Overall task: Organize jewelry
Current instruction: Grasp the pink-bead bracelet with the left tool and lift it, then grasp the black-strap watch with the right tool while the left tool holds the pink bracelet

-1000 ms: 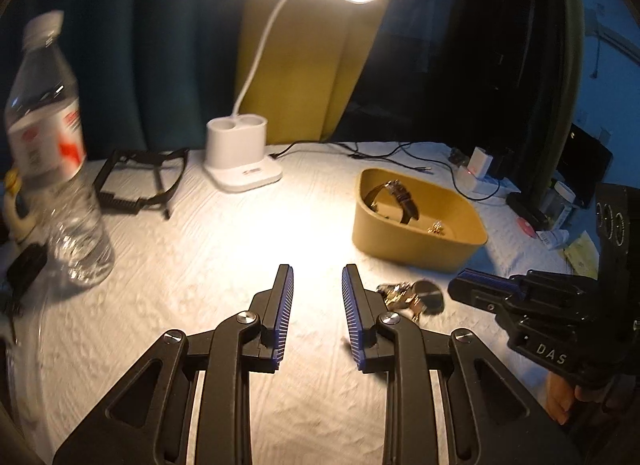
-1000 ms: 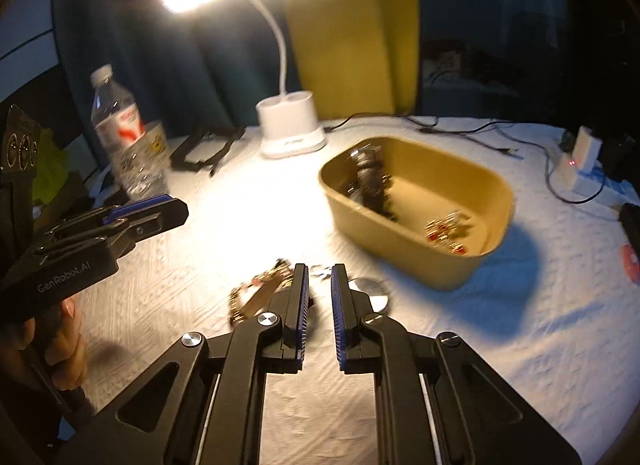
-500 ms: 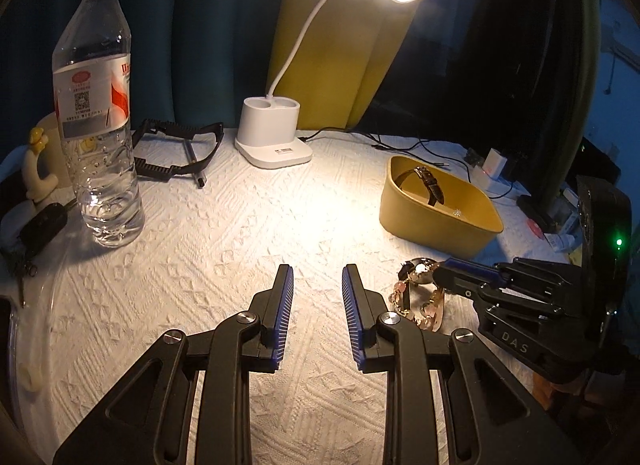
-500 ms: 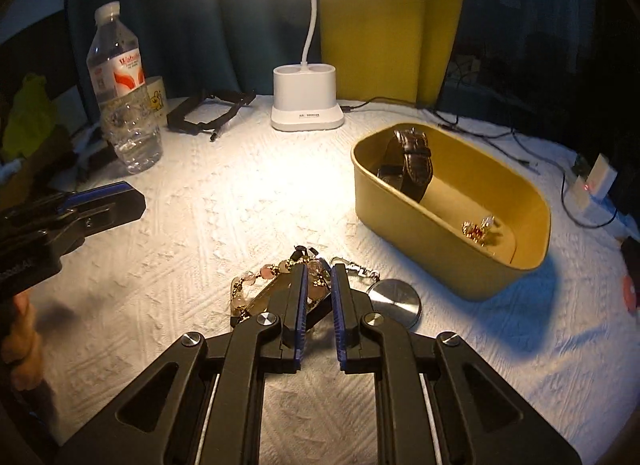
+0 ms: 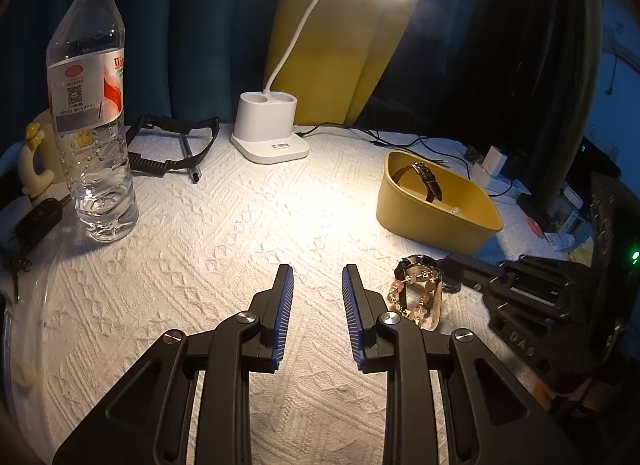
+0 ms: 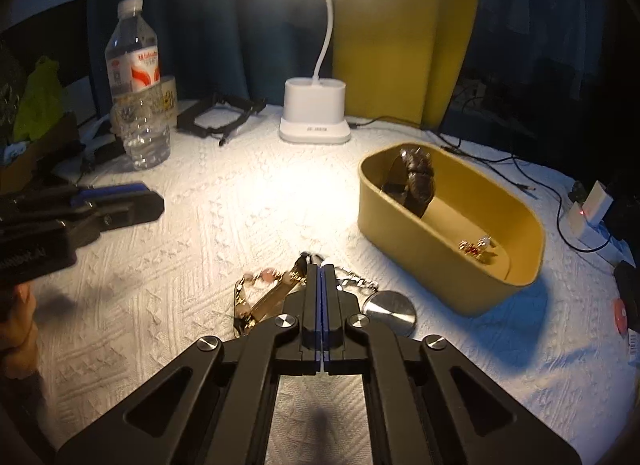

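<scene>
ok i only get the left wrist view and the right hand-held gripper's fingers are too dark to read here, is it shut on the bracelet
observer: yes, the right hand-held gripper is shut on the bracelet, pinching its far end.
operator: anything else lying by it
observer: a round silver disc on the cloth, just right of the fingers.
operator: and what's in the tray besides the watch
observer: a small gold and red piece on the floor of the yellow tray, apart from the watch.
</scene>
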Demonstrator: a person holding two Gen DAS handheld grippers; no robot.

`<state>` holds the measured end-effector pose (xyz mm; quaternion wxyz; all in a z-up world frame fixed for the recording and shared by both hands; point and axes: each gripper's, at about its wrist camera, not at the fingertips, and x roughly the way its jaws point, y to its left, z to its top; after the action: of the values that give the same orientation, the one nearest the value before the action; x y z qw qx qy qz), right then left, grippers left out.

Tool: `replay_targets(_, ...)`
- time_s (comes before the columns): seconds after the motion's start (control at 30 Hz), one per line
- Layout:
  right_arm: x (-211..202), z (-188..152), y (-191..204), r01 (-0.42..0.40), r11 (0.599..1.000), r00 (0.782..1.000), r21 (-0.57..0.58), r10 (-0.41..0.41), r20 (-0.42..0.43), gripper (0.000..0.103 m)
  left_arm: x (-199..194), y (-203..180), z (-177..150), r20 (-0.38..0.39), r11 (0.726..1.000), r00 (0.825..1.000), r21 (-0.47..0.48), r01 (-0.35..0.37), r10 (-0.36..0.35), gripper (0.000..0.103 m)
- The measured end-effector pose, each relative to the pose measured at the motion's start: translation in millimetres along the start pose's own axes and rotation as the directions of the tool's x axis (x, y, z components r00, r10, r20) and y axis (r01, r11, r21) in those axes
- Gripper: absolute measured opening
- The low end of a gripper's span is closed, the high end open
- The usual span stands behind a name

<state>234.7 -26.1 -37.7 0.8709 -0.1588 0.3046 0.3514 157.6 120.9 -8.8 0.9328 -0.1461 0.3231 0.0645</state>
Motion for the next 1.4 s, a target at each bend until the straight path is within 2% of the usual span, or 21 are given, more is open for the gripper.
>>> replay_targets(0.17,-1.2,-4.0,-8.4,-0.020,0.999,0.999,0.045,0.022,-0.037,0.001,3.9,-4.6,-1.5,-0.011,1.000,1.000,0.004,0.007,-0.007,0.027)
replay_targets(0.37,-1.6,-16.3,-16.2,-0.038,0.995,0.997,0.089,0.044,-0.065,0.001,18.3,-22.3,-4.3,-0.050,0.998,0.997,0.025,0.051,-0.050,0.027)
replay_targets(0.57,-8.4,-22.8,-31.8,-0.030,0.990,0.998,0.136,0.037,-0.049,0.001,42.8,-46.1,-4.2,-0.099,0.993,0.991,0.070,0.097,-0.089,0.027)
replay_targets(0.67,-11.8,-25.1,-40.4,-0.023,0.988,0.999,0.154,0.029,-0.043,0.001,56.1,-52.9,-6.9,-0.139,0.991,0.986,0.085,0.102,-0.089,0.028)
replay_targets(0.73,-14.0,-26.4,-46.4,-0.018,0.985,0.999,0.169,0.025,-0.038,0.001,62.1,-56.7,-8.3,-0.159,0.989,0.983,0.096,0.108,-0.092,0.034)
replay_targets(0.93,-15.8,-30.2,-56.0,-0.020,0.980,0.999,0.196,0.026,-0.032,0.001,74.2,-61.3,-9.5,-0.206,0.987,0.975,0.113,0.113,-0.088,0.034)
replay_targets(0.97,-15.8,-30.8,-57.0,-0.021,0.980,0.999,0.200,0.028,-0.032,0.001,74.2,-62.1,-9.7,-0.207,0.986,0.975,0.120,0.113,-0.086,0.032)
replay_targets(1.0,-16.0,-31.6,-58.0,-0.021,0.979,0.999,0.203,0.028,-0.032,0.001,74.0,-62.9,-9.7,-0.206,0.986,0.975,0.126,0.113,-0.086,0.017)
replay_targets(1.03,-15.9,-32.0,-58.4,-0.022,0.979,0.999,0.205,0.029,-0.032,0.001,74.0,-64.6,-10.0,-0.209,0.984,0.974,0.134,0.114,-0.085,0.012)
replay_targets(1.2,-15.9,-32.5,-58.6,-0.027,0.978,0.999,0.208,0.035,-0.034,0.001,60.6,-73.9,-11.0,-0.169,0.977,0.980,0.166,0.132,-0.104,0.010)
replay_targets(1.4,-20.7,-30.0,-52.6,-0.034,0.980,0.999,0.198,0.040,-0.026,0.001,32.3,-82.3,0.2,-0.079,0.972,0.987,0.180,0.149,-0.137,0.010)
